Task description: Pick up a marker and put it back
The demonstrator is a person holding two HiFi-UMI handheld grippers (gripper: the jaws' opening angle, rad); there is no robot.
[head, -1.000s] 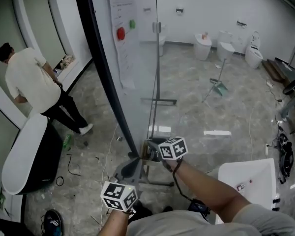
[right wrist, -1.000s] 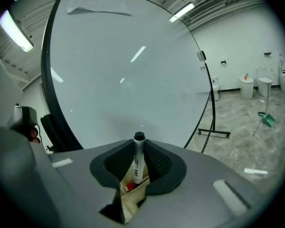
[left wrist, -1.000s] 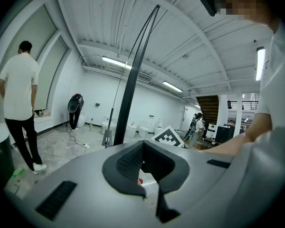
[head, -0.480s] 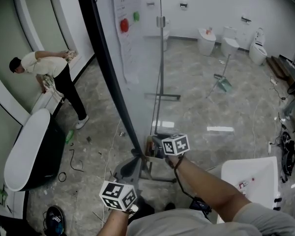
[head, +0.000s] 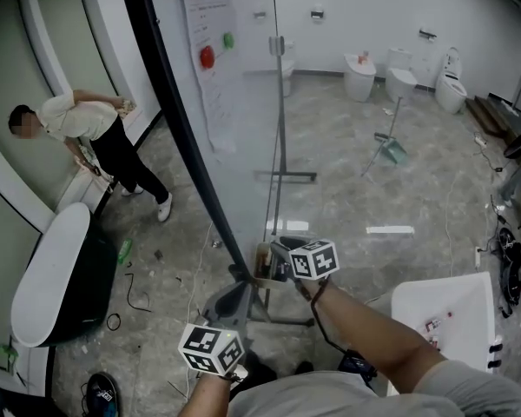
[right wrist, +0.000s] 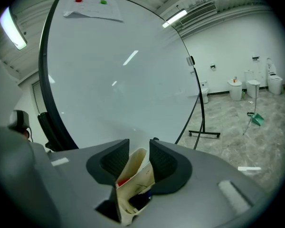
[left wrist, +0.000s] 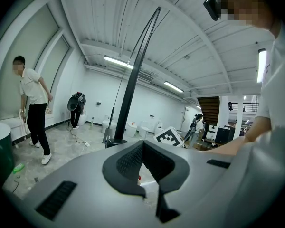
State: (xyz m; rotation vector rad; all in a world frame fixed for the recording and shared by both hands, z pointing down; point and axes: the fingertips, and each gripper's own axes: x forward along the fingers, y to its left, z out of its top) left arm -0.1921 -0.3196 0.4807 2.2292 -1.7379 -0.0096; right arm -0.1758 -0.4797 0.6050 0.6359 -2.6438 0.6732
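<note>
A cream paper holder [right wrist: 135,179] hangs at the whiteboard's [right wrist: 118,80] lower edge, with a red marker [right wrist: 123,179] and a dark marker [right wrist: 140,201] inside it. My right gripper [right wrist: 138,151] reaches over it, jaws opening, one either side of the holder's top and holding nothing. In the head view the right gripper [head: 276,263] is at the holder [head: 262,263], at the foot of the whiteboard [head: 234,102]. My left gripper [head: 234,294] waits lower left, near my body. Seen in its own view, the left gripper [left wrist: 142,144] has its tips together and holds nothing.
A person [head: 78,133] stands bent over at the far left beside a black tub with a white rim [head: 52,276]. The board's wheeled stand [head: 282,178] rests on the grey stone floor. There are toilets [head: 399,81] at the back, a dustpan [head: 386,150] mid-floor and a white basin [head: 443,315] at my right.
The person at the left has turned, bent over and stepped a little to the right. Both grippers have stayed roughly where they were, the right one still at the holder.
</note>
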